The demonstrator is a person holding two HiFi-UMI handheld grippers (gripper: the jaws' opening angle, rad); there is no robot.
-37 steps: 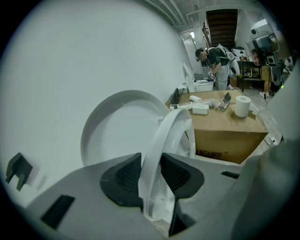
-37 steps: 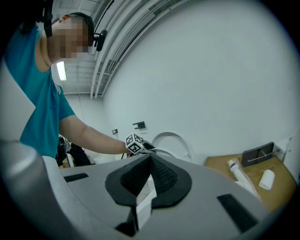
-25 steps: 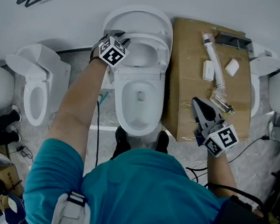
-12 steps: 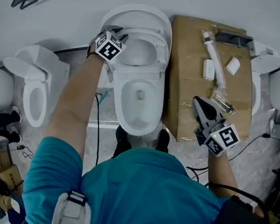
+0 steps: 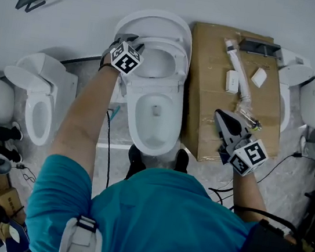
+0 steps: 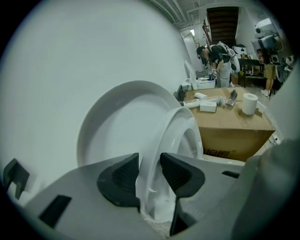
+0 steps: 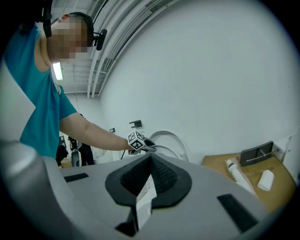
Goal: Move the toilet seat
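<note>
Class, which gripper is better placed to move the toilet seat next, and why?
Left. The left gripper clasps the toilet seat rim; the right gripper hangs shut over the cardboard box.

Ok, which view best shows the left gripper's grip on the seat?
Left gripper view: the toilet seat rim is clamped between its pads. Head view: the cube on the left gripper covers the jaws; right gripper view shows it tiny, distant.

The toilet (image 5: 152, 129) stands at your twelve o'clock, its seat (image 5: 182, 67) just before the lid (image 5: 155, 21). At its three o'clock lies a cardboard box (image 5: 203, 112) with a hose (image 5: 240, 70) on it; at nine o'clock, another toilet (image 5: 40, 108).
</note>
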